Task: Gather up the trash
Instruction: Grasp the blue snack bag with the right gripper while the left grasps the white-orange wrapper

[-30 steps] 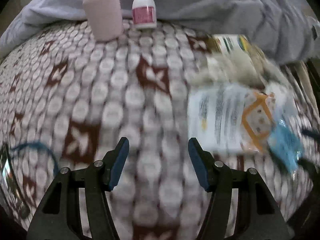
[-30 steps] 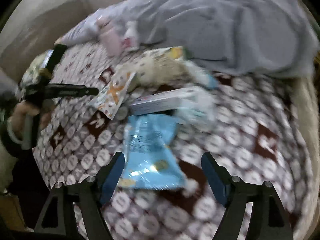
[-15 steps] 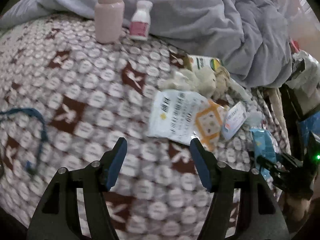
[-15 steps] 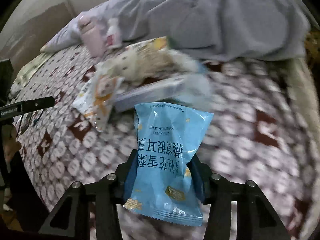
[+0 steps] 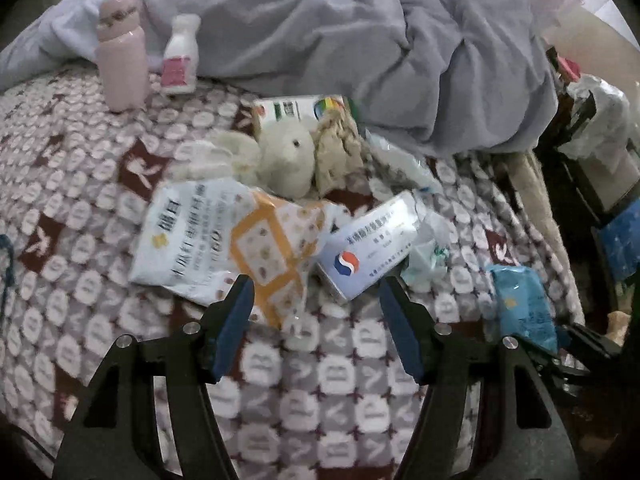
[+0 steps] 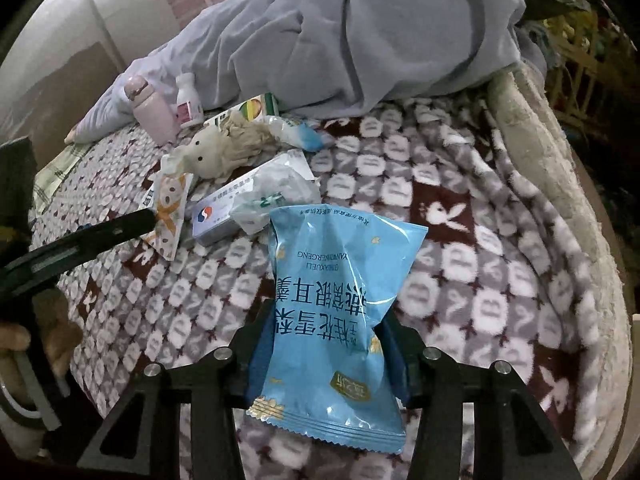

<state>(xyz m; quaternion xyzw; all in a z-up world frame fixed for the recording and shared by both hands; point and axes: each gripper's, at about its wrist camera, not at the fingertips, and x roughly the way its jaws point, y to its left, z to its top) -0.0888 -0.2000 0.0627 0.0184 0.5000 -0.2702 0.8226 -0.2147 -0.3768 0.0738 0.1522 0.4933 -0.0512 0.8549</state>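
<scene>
Right wrist view: our right claw is clamped on the blue snack bag, lifted above the bed. It looks light, crinkly and slippery, so we'd pinch mid-body. Our left claw gapes wide and empty before the orange-white wrapper, thin and limp; its near edge seems the best hold.
</scene>
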